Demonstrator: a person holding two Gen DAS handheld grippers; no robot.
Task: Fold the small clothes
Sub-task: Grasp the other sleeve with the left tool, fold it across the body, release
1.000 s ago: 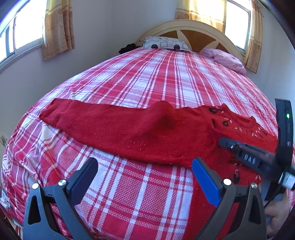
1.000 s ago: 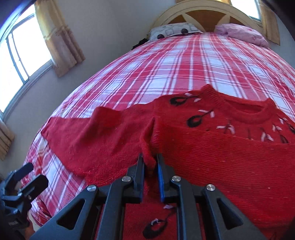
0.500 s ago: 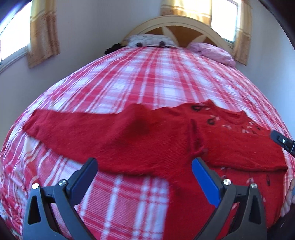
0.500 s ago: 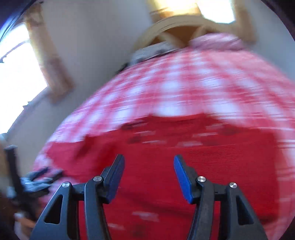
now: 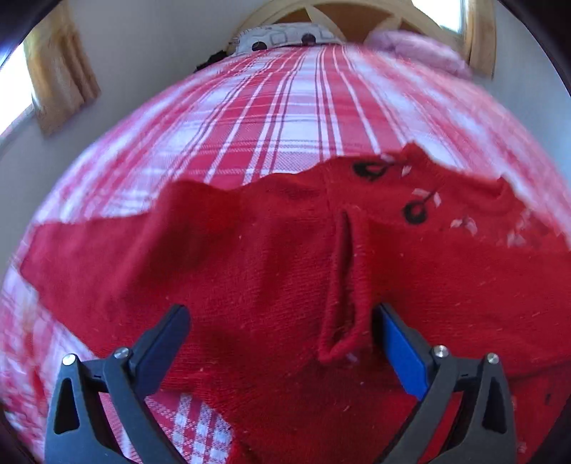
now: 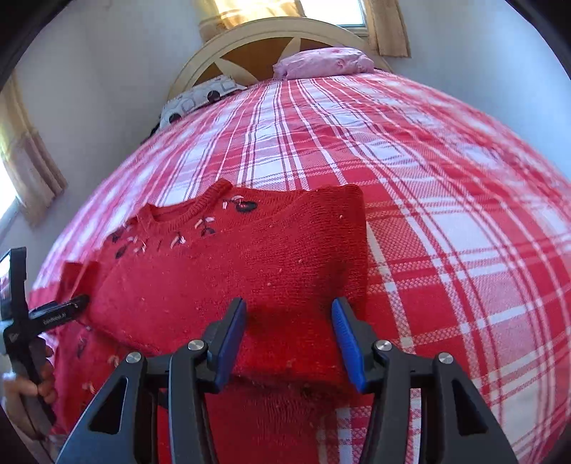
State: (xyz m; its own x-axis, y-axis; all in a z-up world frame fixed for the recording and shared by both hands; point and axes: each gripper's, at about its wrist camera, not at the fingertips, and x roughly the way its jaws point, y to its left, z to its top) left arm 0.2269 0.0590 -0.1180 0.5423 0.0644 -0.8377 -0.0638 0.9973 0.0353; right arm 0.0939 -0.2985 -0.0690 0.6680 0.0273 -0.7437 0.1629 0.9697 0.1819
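Sunlit bedroom: plaid-covered bed (image 6: 410,150), arched wooden headboard (image 6: 271,39), pale walls (image 6: 107,71), curtained windows (image 6: 332,10), pink pillow (image 6: 321,62) at bed's head.

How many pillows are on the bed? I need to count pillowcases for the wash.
2: a white pillow with black dots at the headboard's left, and a pink pillow at its right. Others could lie outside the views.

A red knitted sweater (image 6: 228,271) lies spread on the red-and-white checked bed (image 6: 428,200); behind it, a patterned white pillow (image 6: 200,98) left of a pink pillow (image 6: 321,62) against the wooden headboard (image 6: 257,46).
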